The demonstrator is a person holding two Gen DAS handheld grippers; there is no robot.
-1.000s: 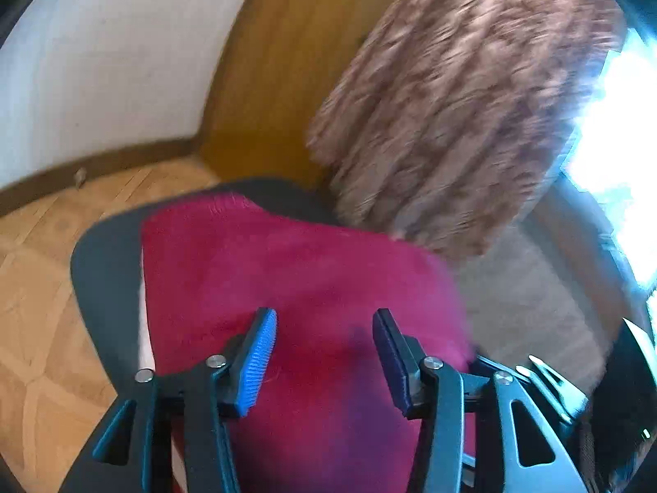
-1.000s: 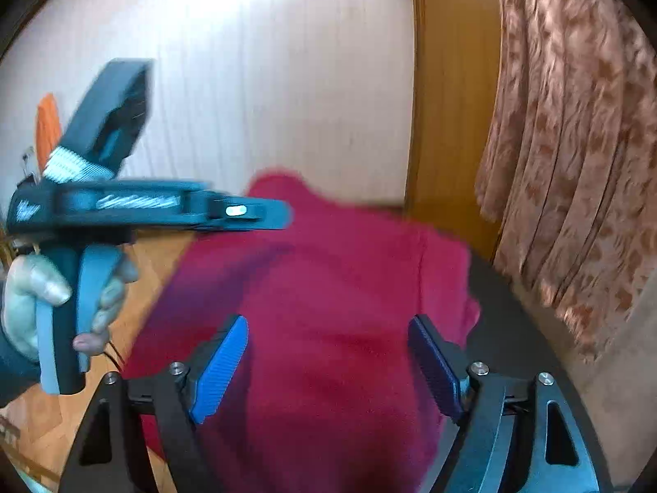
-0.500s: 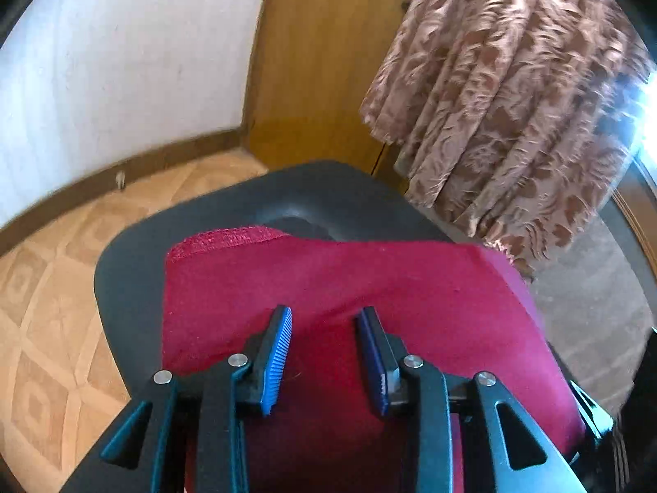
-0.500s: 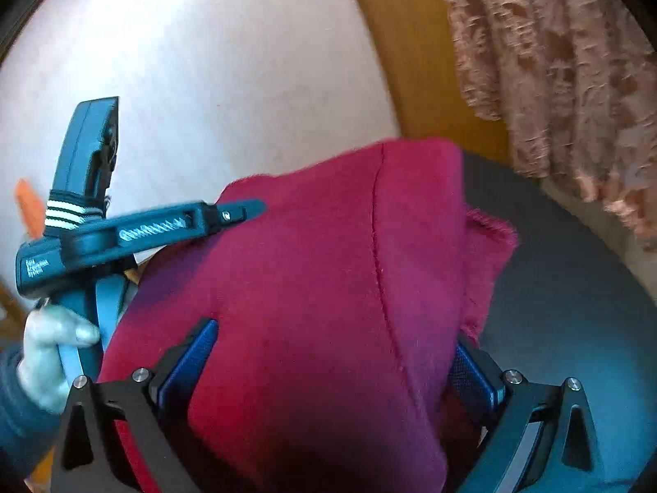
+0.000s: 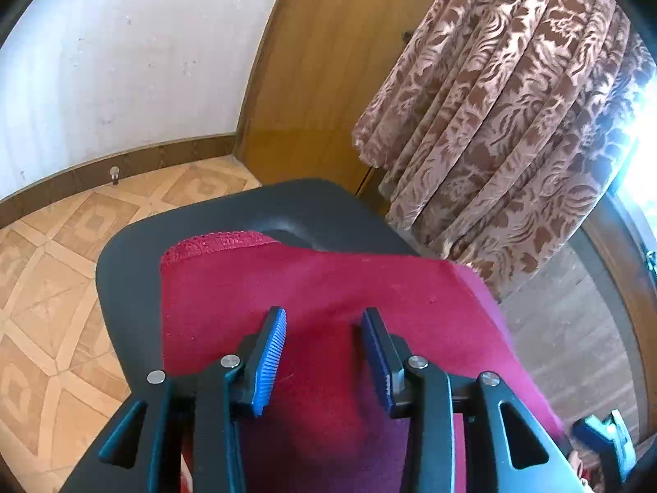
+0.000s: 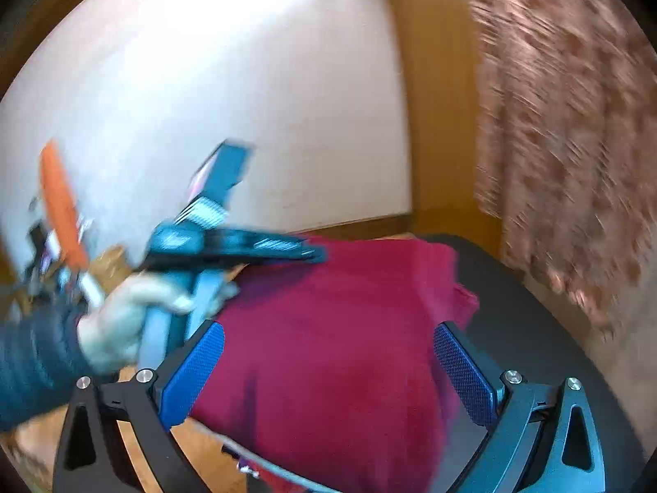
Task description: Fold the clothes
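1. Our left gripper hovered with jaws parted, pinching nothing, over the red garment, presumably to smooth it.
2. The garment lay folded on the black chair seat.
3. Our right gripper was spread wide, holding nothing.

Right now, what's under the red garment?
The red garment lies on a black chair seat, whose rim shows along its left and far edges and to its right in the right wrist view. Whatever sits beneath the cloth's middle is covered. Tiled floor lies below.
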